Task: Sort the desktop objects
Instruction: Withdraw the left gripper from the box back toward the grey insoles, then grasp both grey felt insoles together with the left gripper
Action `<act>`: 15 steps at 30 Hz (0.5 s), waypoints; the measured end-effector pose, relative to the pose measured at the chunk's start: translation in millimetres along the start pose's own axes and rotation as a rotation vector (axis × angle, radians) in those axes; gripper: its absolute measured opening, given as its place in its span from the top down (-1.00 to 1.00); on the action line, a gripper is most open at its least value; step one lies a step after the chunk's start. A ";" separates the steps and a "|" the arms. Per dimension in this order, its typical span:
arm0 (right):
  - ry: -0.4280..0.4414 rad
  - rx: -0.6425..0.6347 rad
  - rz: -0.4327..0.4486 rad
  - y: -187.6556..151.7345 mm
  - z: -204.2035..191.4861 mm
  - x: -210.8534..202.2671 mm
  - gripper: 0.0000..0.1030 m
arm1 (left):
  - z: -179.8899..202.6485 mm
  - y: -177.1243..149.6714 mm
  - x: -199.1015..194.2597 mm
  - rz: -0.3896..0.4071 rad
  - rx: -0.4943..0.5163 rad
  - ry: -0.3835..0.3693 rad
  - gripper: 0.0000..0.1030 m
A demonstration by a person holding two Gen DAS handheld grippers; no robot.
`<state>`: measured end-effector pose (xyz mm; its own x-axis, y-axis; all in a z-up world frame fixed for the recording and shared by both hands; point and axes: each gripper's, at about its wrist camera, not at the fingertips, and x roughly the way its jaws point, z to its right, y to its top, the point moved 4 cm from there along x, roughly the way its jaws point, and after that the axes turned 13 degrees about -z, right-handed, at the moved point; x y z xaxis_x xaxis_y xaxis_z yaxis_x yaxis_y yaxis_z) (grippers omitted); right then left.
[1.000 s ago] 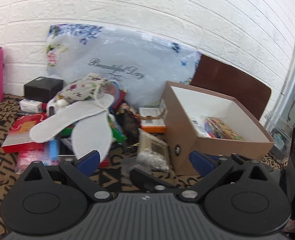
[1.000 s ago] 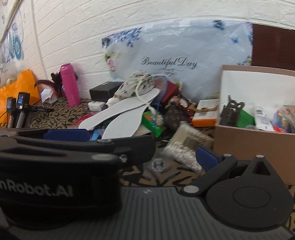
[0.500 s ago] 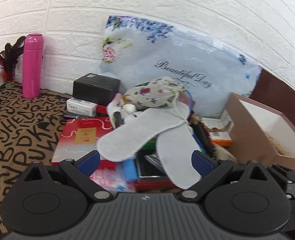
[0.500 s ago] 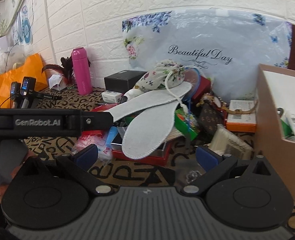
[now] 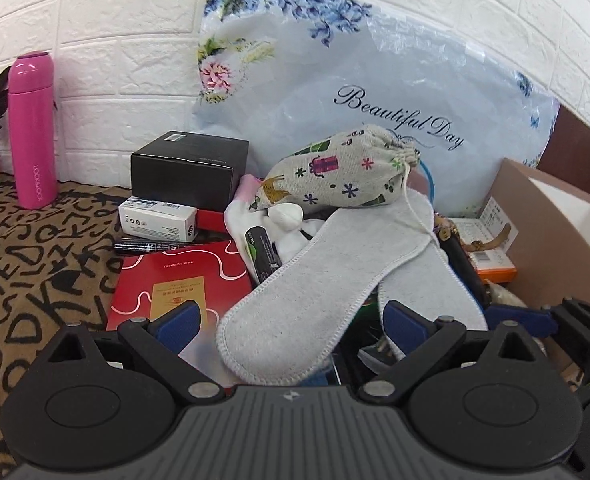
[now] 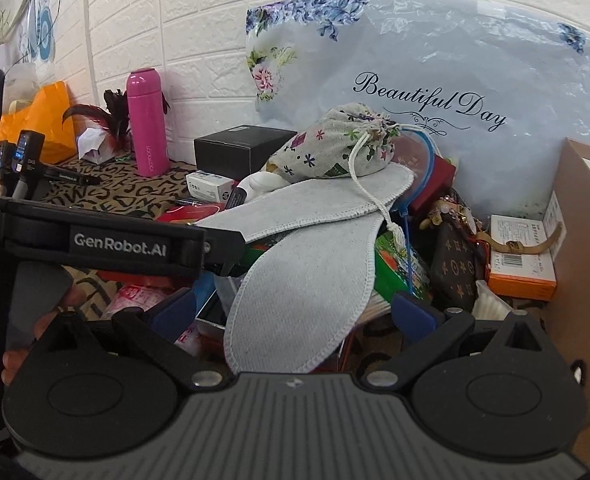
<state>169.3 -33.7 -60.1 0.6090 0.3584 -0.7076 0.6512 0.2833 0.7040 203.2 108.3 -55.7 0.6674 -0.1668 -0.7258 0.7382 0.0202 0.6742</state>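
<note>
I have swung both grippers away from the box (image 5: 551,216) onto the pile. My left gripper (image 5: 287,326) and right gripper (image 6: 293,314), both wide open and empty, now straddle the insoles (image 5: 315,280), the likely next pick.

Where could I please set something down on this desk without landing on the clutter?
The bare patch is the patterned cloth on the left, bordered by the pink bottle, the black box and the red booklet. From the booklet rightward to the cardboard box it is crowded: insoles and pouch sit atop the pile.
</note>
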 end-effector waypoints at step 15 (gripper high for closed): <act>-0.022 0.004 0.018 3.4 3.3 9.7 -0.40 | 15.4 1.3 -3.0 -0.020 0.062 -0.021 -0.40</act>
<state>178.8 -32.2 -64.7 0.6306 0.3436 -0.6960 0.6419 0.2733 0.7165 200.6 93.7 -50.5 0.6498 -0.1869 -0.7368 0.7437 -0.0443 0.6670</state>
